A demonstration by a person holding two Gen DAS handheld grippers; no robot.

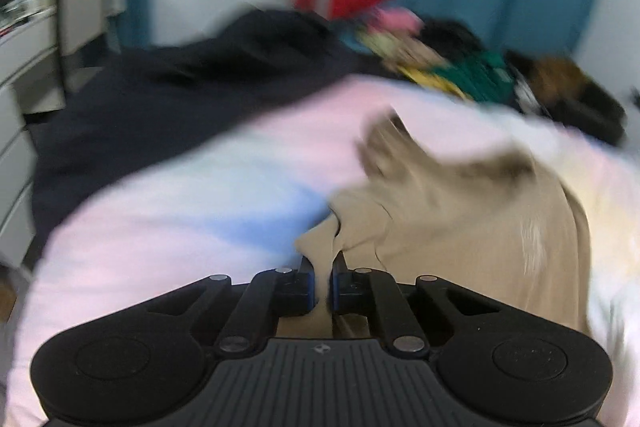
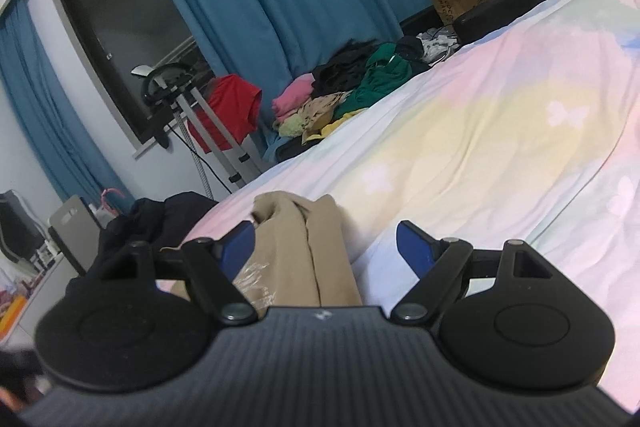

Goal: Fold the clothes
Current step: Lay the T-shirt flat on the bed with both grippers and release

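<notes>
On the pastel bedspread (image 2: 500,131) lies the beige garment (image 2: 296,247). Left gripper (image 1: 323,267) pinches its edge at 6 o'clock, likely to fold; right gripper (image 2: 324,241) gapes empty above it.

The pile of clothes (image 1: 432,63) looked all smeared and blurry. The tan garment (image 1: 460,219) was blurry at its far end.
</notes>
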